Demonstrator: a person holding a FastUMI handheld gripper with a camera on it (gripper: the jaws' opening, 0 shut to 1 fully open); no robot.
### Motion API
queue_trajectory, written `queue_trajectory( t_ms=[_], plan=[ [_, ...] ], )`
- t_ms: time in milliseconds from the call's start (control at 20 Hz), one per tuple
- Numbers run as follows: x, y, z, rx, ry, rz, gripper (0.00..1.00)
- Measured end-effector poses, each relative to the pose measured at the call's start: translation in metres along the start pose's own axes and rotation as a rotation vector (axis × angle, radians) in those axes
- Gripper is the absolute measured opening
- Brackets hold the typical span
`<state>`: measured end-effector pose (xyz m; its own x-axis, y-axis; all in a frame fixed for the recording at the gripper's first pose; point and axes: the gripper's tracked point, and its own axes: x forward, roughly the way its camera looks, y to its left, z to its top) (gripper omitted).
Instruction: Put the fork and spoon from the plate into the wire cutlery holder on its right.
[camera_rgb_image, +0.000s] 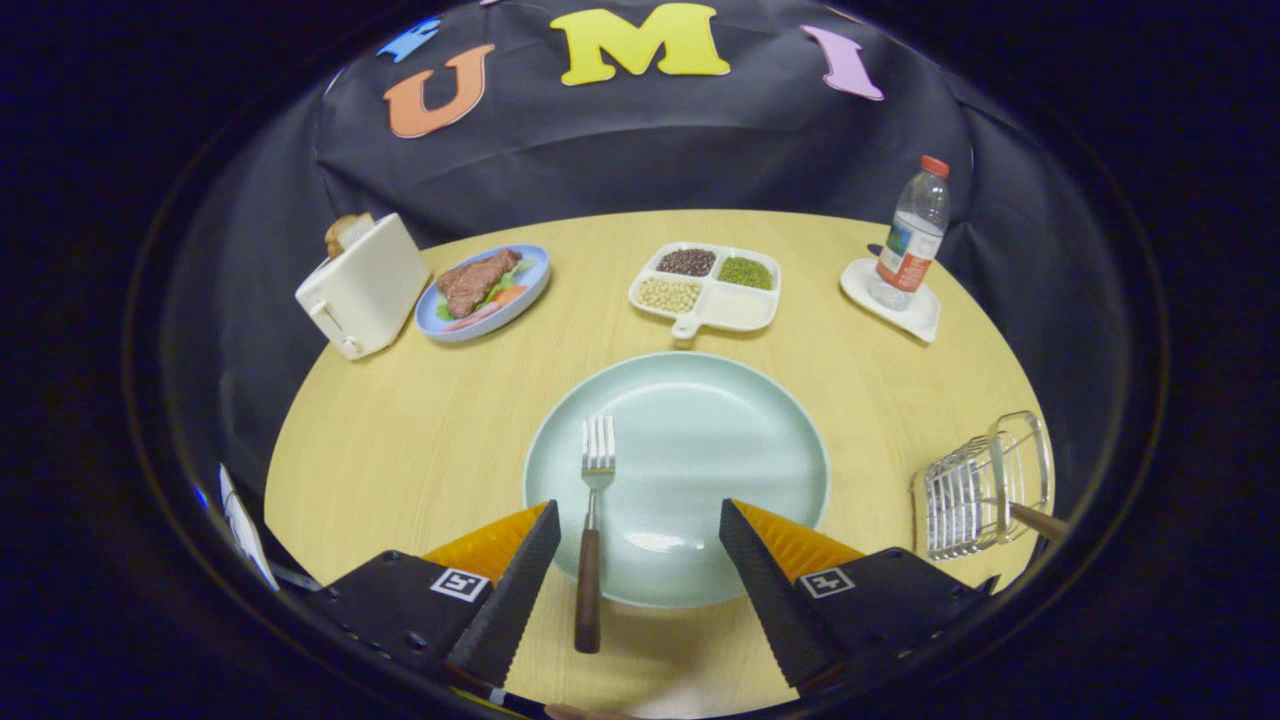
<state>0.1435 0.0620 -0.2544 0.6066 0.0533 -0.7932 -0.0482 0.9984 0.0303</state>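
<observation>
Gripper view: fingers (635, 570) wide open, holding nothing. Fork (592, 530) lies between them at lower centre, tines on green plate (740, 440), handle over rim onto worktop (400, 440). Wire cutlery holder (975, 495) at right already holds wooden-handled utensil (1035, 520), probably spoon. Step: fork pickup. Next: lower, close on handle

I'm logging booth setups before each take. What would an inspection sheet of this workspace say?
Surface: wooden table, clean.
Job's things: fork on plate, handle over the near rim; holder to the right, a wooden handle already in it.
Clutter: toaster, steak dish, bean tray, bottle on a saucer.
Gripper: gripper open, fingers either side of the fork handle, not touching.
Cables: nothing seen.
Surroundings: black cloth wall.
</observation>
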Motion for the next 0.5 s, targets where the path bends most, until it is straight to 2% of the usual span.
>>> queue_trajectory(
  t_ms=[100,350,450,500],
  plan=[
    [0.012,0.007,-0.003,0.003,0.026,0.002,0.95],
    [0.036,0.017,-0.011,0.021,0.084,-0.016,0.83],
    [0.043,0.021,-0.011,0.023,0.096,-0.02,0.75],
    [0.046,0.022,-0.014,0.011,0.111,-0.027,0.65]
  ],
)
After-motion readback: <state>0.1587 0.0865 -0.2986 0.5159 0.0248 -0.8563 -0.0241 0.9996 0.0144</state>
